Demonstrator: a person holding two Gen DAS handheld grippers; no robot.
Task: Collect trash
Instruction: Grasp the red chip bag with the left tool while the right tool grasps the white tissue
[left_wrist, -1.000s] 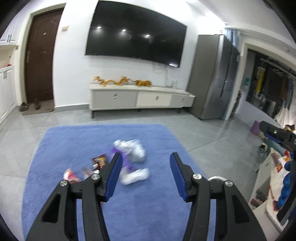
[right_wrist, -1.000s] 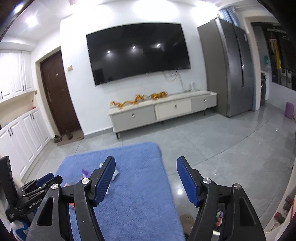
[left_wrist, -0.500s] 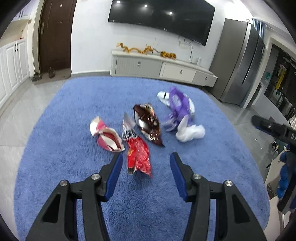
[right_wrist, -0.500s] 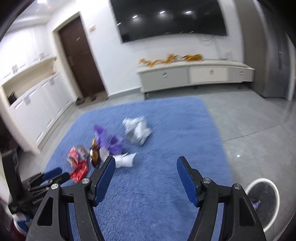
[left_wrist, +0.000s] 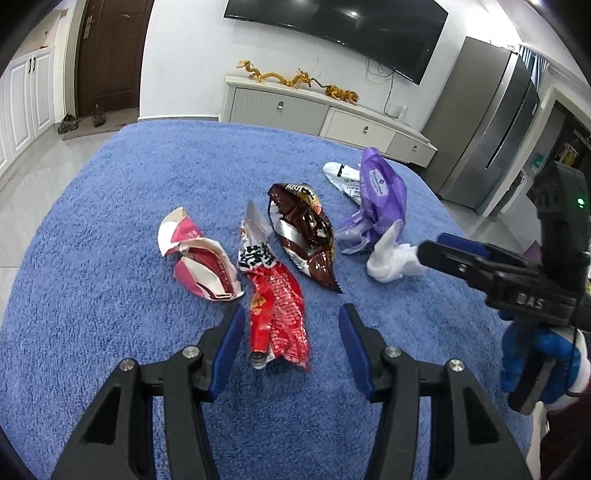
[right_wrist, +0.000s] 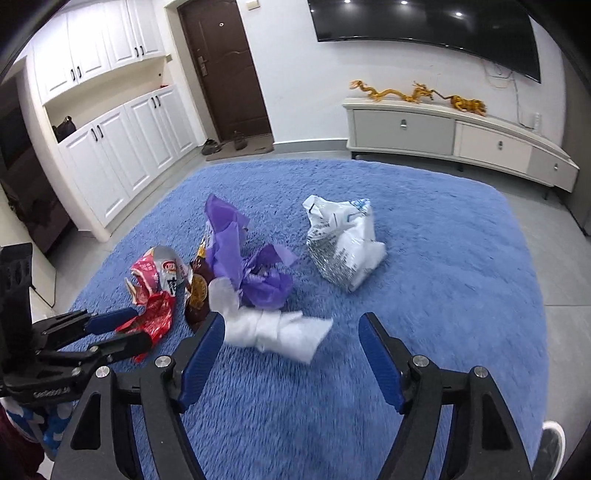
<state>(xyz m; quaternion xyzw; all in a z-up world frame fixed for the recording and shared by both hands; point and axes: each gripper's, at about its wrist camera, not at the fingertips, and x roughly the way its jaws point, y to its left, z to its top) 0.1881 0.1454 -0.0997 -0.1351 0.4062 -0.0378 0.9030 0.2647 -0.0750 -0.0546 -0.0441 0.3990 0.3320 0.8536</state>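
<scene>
1. The trash lies in a loose group on the blue rug (left_wrist: 110, 206): a red wrapper (left_wrist: 279, 314), a pink-and-white carton (left_wrist: 201, 260), a brown wrapper (left_wrist: 304, 236), a purple bag (left_wrist: 378, 195), a white knotted bag (right_wrist: 275, 332) and a white printed bag (right_wrist: 341, 245).
2. All of it looks light, thin and soft. The foil wrappers are probably slippery and will crumple under pressure, so nothing seems fragile. The deep pile may catch flat edges.
3. I would pinch each piece at a raised fold or at its crumpled middle, not at a flat edge.
4. The red wrapper has its long axis running away from the left gripper (left_wrist: 291, 343), with the near end between the spread fingers, which do not touch it.
5. The white knotted bag lies crosswise before the right gripper (right_wrist: 291, 350). Its fingers are opening and hold nothing; the bag's left end is near the left finger.
</scene>
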